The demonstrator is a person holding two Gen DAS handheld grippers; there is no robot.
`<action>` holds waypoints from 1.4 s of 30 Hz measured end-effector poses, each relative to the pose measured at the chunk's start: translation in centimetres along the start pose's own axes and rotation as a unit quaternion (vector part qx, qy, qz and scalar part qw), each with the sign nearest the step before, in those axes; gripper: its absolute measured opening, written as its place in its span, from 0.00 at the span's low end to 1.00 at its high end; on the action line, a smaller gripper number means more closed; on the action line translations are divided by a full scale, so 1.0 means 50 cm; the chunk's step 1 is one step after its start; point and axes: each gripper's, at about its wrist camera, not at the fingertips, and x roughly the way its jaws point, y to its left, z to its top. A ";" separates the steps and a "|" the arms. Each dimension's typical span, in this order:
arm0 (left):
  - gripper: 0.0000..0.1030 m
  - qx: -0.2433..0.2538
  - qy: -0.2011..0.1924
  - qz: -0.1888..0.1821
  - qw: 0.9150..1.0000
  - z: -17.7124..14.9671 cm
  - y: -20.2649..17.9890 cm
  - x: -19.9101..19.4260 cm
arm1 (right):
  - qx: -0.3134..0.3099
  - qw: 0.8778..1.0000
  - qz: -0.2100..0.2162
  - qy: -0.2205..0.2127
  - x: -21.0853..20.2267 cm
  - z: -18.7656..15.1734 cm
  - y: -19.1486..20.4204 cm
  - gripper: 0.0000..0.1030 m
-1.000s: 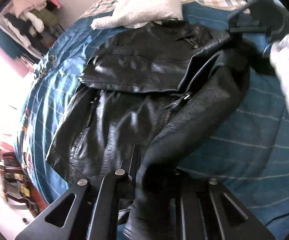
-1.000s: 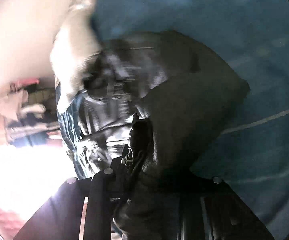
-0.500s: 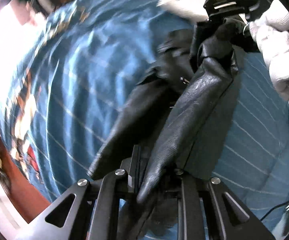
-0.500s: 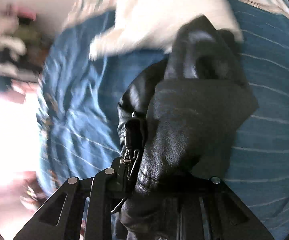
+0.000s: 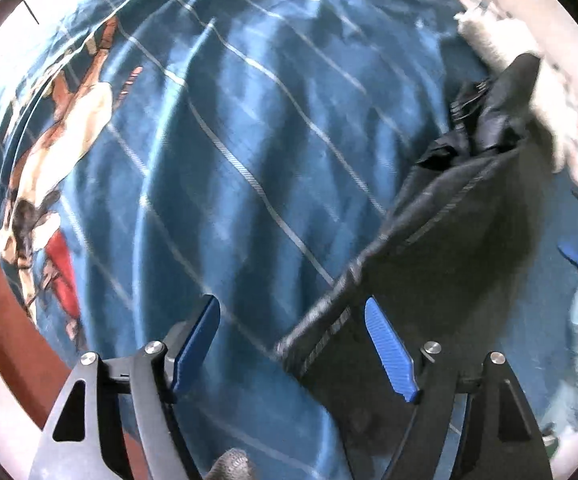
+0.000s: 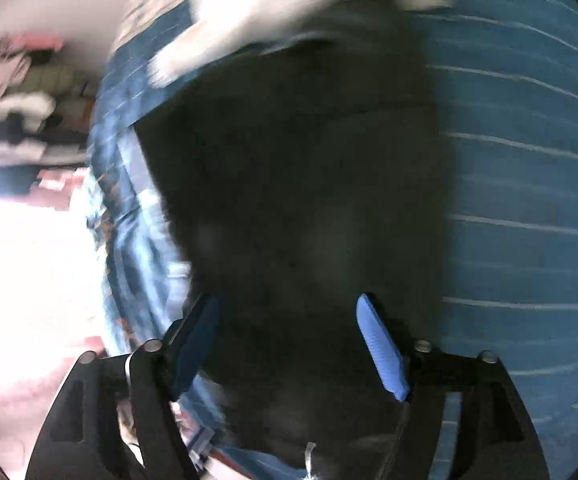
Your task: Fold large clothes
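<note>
The black leather jacket (image 5: pixel 461 248) lies folded into a narrow bundle on the blue bedspread (image 5: pixel 229 160), at the right of the left wrist view. My left gripper (image 5: pixel 293 340) is open, its blue pads wide apart, with the jacket's near edge between and under them. In the right wrist view the jacket (image 6: pixel 309 200) is a dark blurred mass filling the middle. My right gripper (image 6: pixel 289 340) is open over it, the pads apart and holding nothing.
A white fluffy cloth (image 5: pixel 501 36) lies beyond the jacket's far end; it also shows in the right wrist view (image 6: pixel 289 4). The bed's left edge (image 5: pixel 17 280) drops to a reddish floor. A clothes rack (image 6: pixel 17 112) stands off to the left.
Both grippers held the jacket's edge shut and swung it over leftward; now both have opened and let go. The jacket lies folded in a narrower bundle.
</note>
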 end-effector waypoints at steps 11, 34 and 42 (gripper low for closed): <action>0.87 0.054 0.000 0.054 0.997 0.001 -0.033 0.087 | 0.008 0.984 0.176 0.002 0.190 0.139 -0.126 0.73; 0.86 0.032 -0.025 0.071 0.997 -0.010 -0.026 -0.033 | 0.248 0.968 -0.036 -0.015 -0.136 -0.354 -0.480 0.69; 0.86 0.037 -0.028 0.080 0.996 -0.020 -0.060 -0.020 | 0.050 0.998 0.013 -0.031 -0.155 -0.154 -0.294 0.67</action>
